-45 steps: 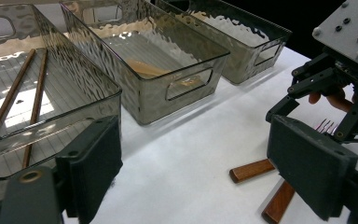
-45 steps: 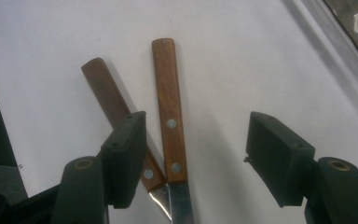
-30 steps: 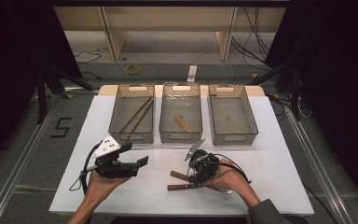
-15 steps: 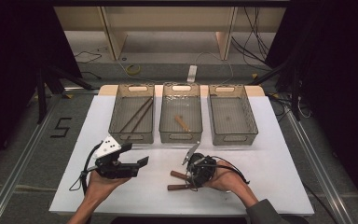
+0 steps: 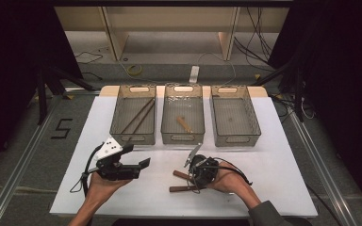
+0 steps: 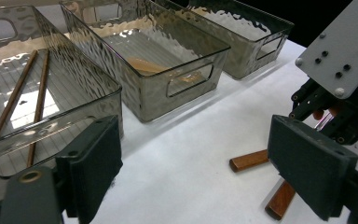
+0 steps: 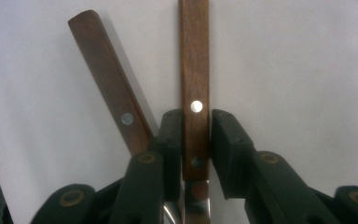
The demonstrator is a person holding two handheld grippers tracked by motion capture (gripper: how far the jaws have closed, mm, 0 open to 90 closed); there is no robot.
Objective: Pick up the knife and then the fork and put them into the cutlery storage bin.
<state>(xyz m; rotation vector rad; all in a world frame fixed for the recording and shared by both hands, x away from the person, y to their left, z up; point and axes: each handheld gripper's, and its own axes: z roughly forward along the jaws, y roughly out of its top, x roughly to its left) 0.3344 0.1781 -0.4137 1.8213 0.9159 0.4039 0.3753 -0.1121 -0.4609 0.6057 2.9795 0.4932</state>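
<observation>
White surface (image 5: 273, 155) carries three bins; near its front edge two wooden-handled knives lie. Right gripper (image 7: 196, 140) has just been closing, its jaws now clamped on one knife handle (image 7: 195, 70). Left gripper (image 5: 139, 162) holds its jaws wide, empty.

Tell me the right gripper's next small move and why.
Probably lift straight up. The right gripper has just been closing and now clamps one wooden handle, while a second handle lies angled against it, so a gentle vertical rise should separate them.
</observation>
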